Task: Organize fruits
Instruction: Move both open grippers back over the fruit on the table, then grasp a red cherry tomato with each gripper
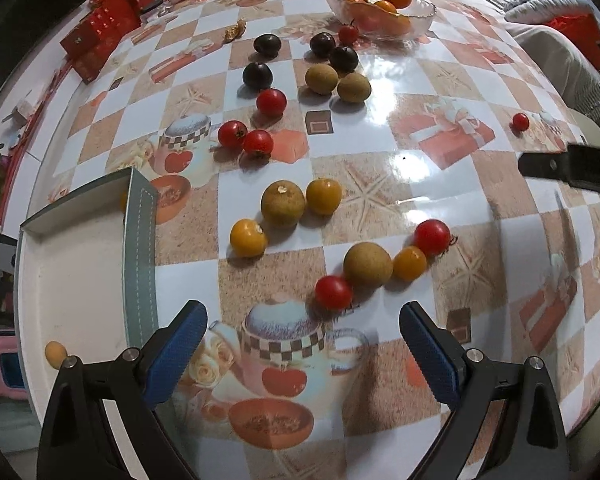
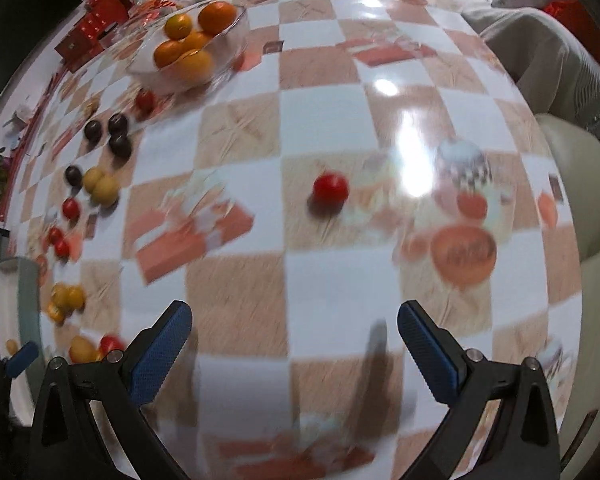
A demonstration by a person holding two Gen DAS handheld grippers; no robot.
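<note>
Both the left gripper (image 1: 303,356) and right gripper (image 2: 294,354) gape wide, holding nothing (a lone red tomato (image 2: 331,188) sits mid-table (image 2: 320,120)).

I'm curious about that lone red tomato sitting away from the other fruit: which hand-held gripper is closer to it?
Right. The right hand-held gripper points straight at the lone red tomato, open. The left hand-held gripper is over by the white tray, farther off.

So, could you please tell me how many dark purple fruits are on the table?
4: one far left, one nearer, and two touching near the glass bowl. None seem hidden.
</note>
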